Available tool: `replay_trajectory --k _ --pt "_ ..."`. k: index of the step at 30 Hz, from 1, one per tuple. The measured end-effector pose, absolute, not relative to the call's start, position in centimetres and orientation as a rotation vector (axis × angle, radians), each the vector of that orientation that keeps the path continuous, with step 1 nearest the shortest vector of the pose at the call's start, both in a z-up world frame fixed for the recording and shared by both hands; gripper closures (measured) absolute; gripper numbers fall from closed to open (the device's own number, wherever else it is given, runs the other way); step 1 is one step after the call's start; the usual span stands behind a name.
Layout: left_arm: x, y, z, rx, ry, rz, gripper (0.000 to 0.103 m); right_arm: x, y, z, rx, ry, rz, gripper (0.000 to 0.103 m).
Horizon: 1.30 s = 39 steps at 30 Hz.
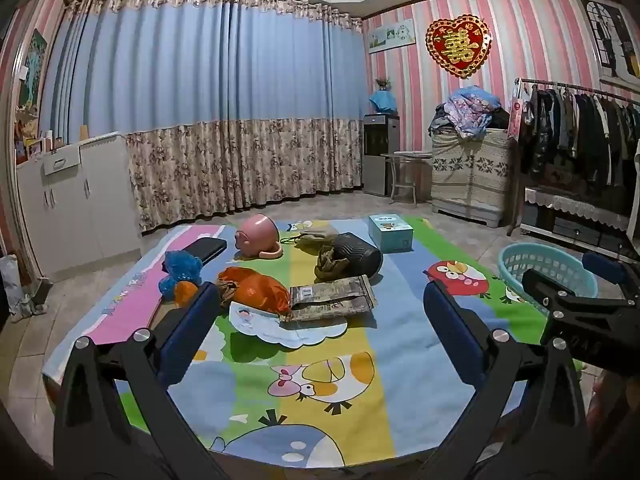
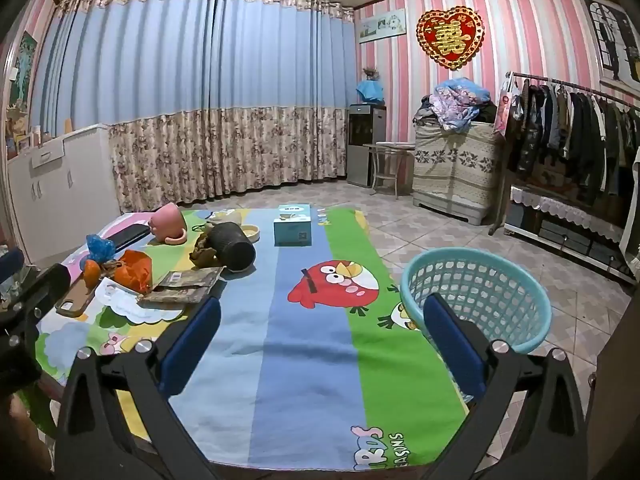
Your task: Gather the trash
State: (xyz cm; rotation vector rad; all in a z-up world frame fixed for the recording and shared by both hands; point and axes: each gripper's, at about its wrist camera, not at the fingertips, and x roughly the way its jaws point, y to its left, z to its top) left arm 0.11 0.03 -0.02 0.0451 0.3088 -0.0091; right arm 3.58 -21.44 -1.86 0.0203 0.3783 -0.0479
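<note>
Trash, an orange bag (image 1: 256, 286) and a flat grey packet (image 1: 334, 298), lies on the desk (image 1: 360, 360) just ahead of the left hand-held gripper (image 1: 320, 320), released. Right hand-held gripper (image 2: 322, 330), released too, hovers beside the teal basket (image 2: 476, 292).

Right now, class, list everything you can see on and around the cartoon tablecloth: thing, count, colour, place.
mug: 1, pink, tipped over, far left of cloth
black case: 1, flat, left of mug
crumpled blue wrapper: 1, left edge
orange bag: 1, crumpled, left centre
flat packet: 1, brown-grey, beside orange bag
white paper: 1, under the bag and packet
black cylinder: 1, on its side, centre
small box: 1, light blue, far side
phone case: 1, brown, left edge
basket: 1, turquoise, right of the table
tablecloth: 1, multicoloured cartoon print
left hand-held gripper: open, empty
right hand-held gripper: open, empty
</note>
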Motion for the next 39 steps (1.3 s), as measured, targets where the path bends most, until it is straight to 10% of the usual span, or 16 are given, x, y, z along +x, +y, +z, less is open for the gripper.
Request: replay_trajectory --k 39 --pt "0.25 -0.32 0.23 0.053 0.29 -0.021 0.004 3.9 -21.89 -2.13 0.031 0.382 -0.056 0.004"
